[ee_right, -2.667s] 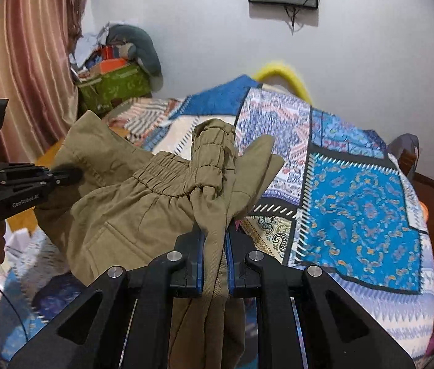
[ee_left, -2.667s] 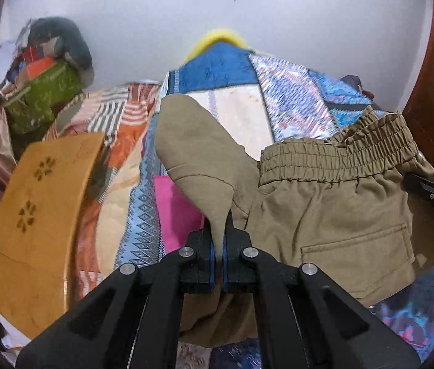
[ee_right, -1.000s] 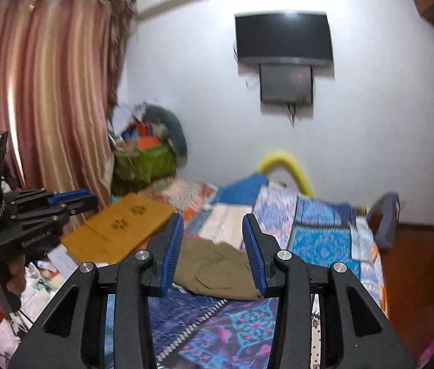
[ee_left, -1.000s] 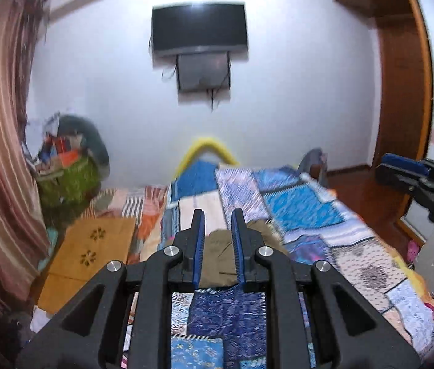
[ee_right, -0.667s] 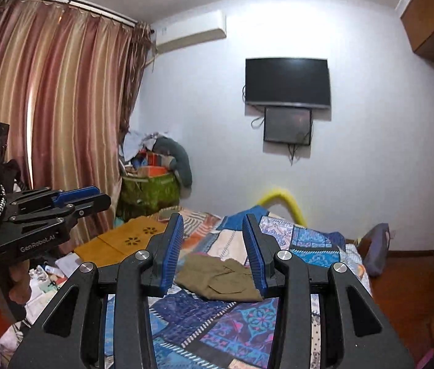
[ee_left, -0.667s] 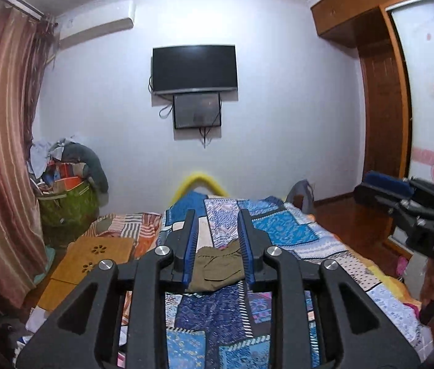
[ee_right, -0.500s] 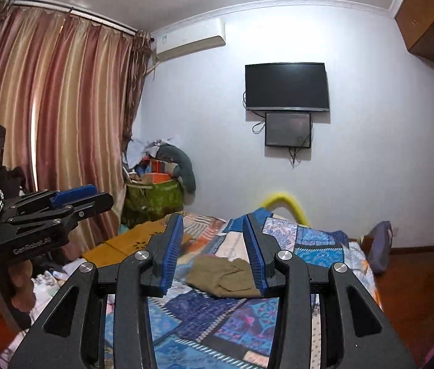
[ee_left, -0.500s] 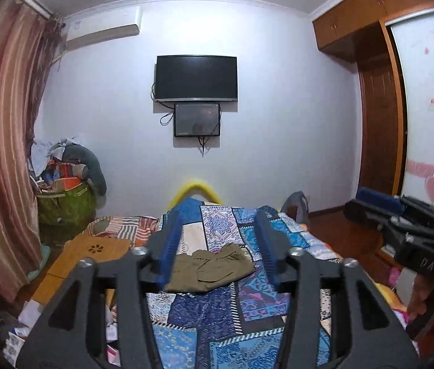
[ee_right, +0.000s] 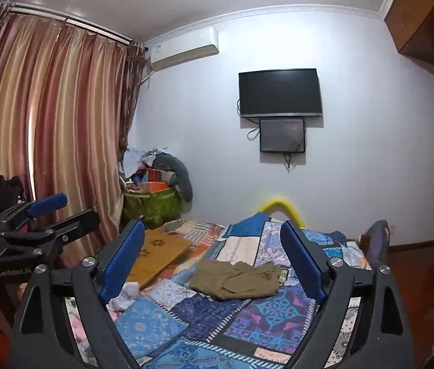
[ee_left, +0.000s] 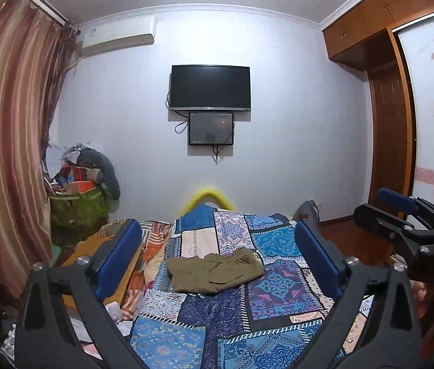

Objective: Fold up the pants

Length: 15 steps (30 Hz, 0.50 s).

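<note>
Lying folded on the patchwork bedspread (ee_left: 266,295) mid-bed, the olive pants (ee_left: 215,273) sat far from both tools; left tool (ee_left: 217,261) and right tool (ee_right: 215,261) had just spread apart, empty.

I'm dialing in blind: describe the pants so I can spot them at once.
Find the bed under the wall-mounted TV, covered by a blue patchwork quilt. Midway along it, towards its left edge, lies a flat folded bundle: the khaki pants. They are the only plain, unpatterned olive-tan cloth on the busy blue quilt.
</note>
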Tool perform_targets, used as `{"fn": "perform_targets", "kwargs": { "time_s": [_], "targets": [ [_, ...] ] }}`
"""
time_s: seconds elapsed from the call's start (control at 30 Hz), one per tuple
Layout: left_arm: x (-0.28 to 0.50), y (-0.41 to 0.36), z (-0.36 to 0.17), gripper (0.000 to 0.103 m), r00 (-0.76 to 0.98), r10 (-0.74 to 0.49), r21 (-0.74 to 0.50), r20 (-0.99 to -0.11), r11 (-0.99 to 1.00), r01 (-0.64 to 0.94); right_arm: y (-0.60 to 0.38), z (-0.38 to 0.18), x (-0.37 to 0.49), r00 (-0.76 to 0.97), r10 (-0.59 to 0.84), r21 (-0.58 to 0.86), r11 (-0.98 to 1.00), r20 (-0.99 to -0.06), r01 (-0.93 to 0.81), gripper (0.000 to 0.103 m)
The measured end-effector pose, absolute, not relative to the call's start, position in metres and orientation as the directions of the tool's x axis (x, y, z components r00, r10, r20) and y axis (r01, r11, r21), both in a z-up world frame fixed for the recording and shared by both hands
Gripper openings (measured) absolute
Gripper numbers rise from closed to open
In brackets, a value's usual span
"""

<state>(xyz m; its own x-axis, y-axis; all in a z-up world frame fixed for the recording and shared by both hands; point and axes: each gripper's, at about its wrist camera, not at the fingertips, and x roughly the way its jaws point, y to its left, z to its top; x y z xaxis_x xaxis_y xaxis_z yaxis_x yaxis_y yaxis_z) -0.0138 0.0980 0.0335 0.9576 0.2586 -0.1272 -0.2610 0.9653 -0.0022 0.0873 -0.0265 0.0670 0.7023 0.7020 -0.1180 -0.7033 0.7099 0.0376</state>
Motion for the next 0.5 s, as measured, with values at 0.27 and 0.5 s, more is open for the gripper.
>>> {"fn": "perform_targets", "kwargs": {
  "time_s": [0.27,0.5],
  "targets": [
    [-0.009,0.096,0.029,0.103,0.958,0.248,-0.006,-0.147,0.968,-0.251,-0.032,0.059,0.076,0.724,0.681,0.036,0.731,-0.112,-0.682,0.103],
    [-0.007,0.096,0.026,0.103,0.956,0.248,-0.009,-0.157,0.968,-0.252,-0.038,0.058,0.075,0.726,0.678,0.051,0.734,-0.114,-0.678,0.103]
  ]
}}
